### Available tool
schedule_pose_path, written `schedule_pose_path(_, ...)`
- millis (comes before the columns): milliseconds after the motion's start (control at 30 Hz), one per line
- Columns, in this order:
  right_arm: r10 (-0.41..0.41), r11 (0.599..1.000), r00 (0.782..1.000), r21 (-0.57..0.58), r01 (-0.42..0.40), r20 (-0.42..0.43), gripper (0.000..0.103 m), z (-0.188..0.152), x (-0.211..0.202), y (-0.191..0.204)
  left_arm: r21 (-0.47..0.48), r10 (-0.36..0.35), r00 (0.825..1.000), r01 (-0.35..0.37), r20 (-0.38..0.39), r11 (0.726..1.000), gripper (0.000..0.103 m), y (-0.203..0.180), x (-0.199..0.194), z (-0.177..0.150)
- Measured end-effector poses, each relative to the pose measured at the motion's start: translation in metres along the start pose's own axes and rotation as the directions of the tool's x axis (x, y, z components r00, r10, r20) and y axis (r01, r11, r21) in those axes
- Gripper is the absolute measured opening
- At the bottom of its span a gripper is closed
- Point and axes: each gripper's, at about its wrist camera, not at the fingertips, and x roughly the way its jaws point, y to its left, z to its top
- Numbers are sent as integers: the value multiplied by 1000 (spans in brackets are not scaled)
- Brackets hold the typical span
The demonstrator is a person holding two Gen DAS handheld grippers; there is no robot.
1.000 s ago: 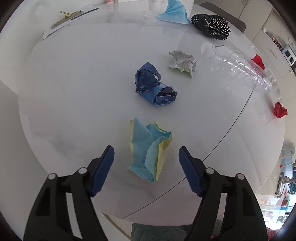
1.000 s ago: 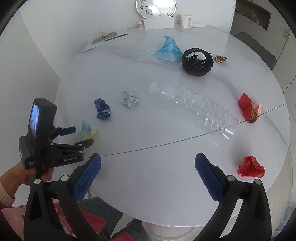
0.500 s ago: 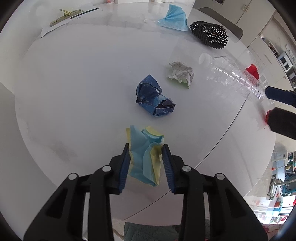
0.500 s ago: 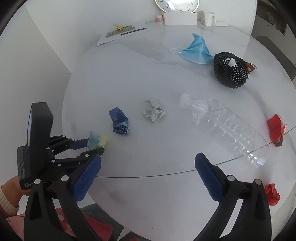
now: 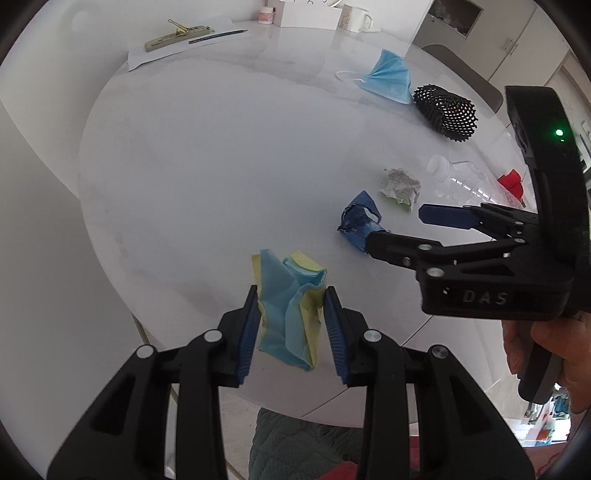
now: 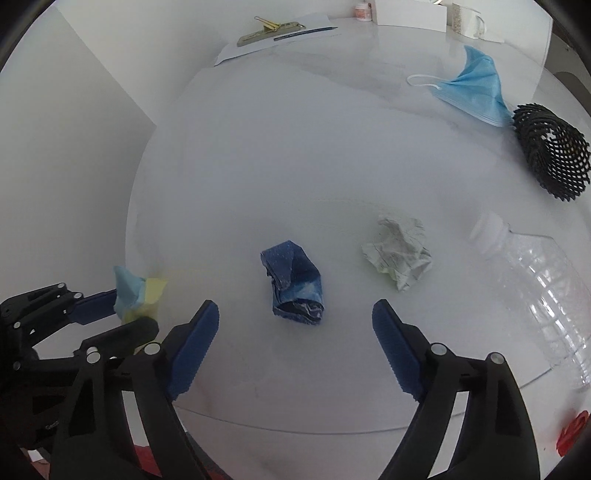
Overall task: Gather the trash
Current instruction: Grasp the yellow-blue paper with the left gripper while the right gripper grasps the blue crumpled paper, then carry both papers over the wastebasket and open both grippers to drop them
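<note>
The left tongs are clamped on a crumpled wad of light blue and yellow paper, both pads pressed into its sides, held above the near edge of the round white desk. The right tongs stand wide apart and have just been closing in; the dark blue crumpled wrapper sits on the desk between and just ahead of the two fingers, neither pad touching it. A hand grips the handle of the right tongs.

Just past the blue wrapper, toward the middle of the desk, lies a grey-white ball of printed paper with a bit of green under it, near but apart from the wrapper. Beside that, toward the right edge, a clear plastic bottle lies on its side, white cap pointing inward. Farther back sit a black mesh basket tipped on its side and a light blue face mask just beside it. Red crumpled scraps lie by the right edge. At the far edge are a sheet of paper with a clip and pen, a white box and a mug.
</note>
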Motion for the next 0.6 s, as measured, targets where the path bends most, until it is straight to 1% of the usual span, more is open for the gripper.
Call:
schedule_pose_path(67,-22,999,1000,-25,22,-3,75,5,11,4,-5,-2,1000,2,-5,1000,34,6,0,0)
schedule_pose_path(133,-40,998,999,-42,40,-10,71,10,21,7,-8,-6,1000,6,-10,1000,34,12,1,0)
schedule_pose_path(167,-48,998,999,-49,47,-14,66,12,25,8,-8,-7,1000,7,-12,1000,34,13,2,1)
schedule_pose_path(200,-59,997,998,-60,57,-23,64,13,29,10,-7,-9,1000,9,-14,1000,34,13,4,3)
schedule_pose_path(233,-70,995,997,-70,68,-28,60,14,31,11,-6,-11,1000,11,-16,1000,34,13,4,4)
schedule_pose_path(267,-87,993,996,-78,84,-36,49,15,34,12,-4,-13,1000,13,-17,1000,34,14,5,5)
schedule_pose_path(333,-92,993,995,-81,88,-44,36,15,34,12,0,-20,1000,20,-16,1000,34,15,5,8)
schedule_pose_path(433,-79,995,995,-67,75,-55,33,16,32,11,9,-28,1000,29,-13,1000,34,14,5,10)
schedule_pose_path(600,-42,999,999,-25,41,-33,32,11,11,4,38,-42,999,42,-5,998,34,6,0,13)
